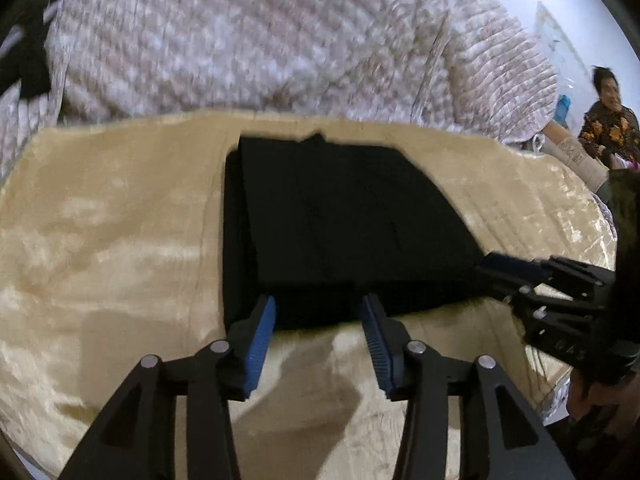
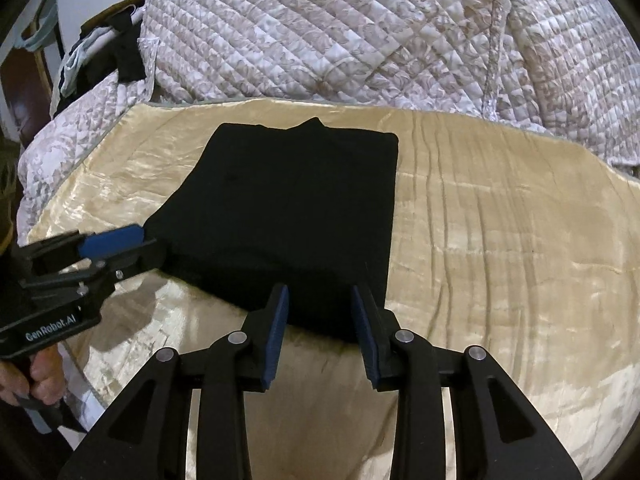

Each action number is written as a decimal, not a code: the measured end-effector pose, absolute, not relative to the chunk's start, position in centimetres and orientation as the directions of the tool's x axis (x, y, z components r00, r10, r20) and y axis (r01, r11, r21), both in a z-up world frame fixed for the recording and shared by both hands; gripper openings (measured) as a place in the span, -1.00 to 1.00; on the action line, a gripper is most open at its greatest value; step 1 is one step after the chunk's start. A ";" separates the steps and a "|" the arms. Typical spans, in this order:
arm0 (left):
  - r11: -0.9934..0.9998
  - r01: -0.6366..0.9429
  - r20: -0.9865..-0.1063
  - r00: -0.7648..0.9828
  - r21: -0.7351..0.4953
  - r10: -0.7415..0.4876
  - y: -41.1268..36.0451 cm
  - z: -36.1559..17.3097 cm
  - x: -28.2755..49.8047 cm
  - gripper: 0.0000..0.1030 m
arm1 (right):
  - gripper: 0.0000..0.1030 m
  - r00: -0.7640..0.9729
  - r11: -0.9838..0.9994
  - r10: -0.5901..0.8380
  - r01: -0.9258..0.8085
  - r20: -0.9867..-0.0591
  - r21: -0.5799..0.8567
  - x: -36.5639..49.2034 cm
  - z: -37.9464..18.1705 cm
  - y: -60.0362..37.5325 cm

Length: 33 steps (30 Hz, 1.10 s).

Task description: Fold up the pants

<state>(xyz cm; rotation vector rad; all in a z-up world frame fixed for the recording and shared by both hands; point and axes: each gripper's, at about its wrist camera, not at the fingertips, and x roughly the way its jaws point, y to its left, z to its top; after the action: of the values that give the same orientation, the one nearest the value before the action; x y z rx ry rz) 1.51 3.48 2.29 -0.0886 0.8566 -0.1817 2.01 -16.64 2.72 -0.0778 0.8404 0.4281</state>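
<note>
Both jaws open, holding nothing. Left gripper (image 1: pixel 318 312) and right gripper (image 2: pixel 320 300) sit at the near edge of the black pants (image 2: pixel 292 208), which lie as a compact folded stack mid-frame on the tan satin sheet (image 2: pixel 500 240), quilt (image 2: pixel 360 32) behind. Looks like final fold done; next probably just smooth or back away.

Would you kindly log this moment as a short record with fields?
garment: black pants, folded into a compact stack
surface: gold satin cover on a bed
behind: quilted bedspread
left gripper: open, fingertips at the near edge of the pants
right gripper: open, fingertips at the near edge of the pants
bystander: person at the far right of the left view
</note>
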 end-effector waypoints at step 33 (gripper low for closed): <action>0.991 0.101 -0.729 0.671 -0.088 -0.133 2.8 2.4 0.8 0.03 | -0.29 0.600 0.915 0.346 -0.387 -0.721 0.117 0.8 2.9 -16.7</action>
<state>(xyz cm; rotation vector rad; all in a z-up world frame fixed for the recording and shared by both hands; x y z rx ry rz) 0.77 2.79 2.40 -0.0412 0.8248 -0.1313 0.83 -16.70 2.95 -0.0532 0.8242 0.4248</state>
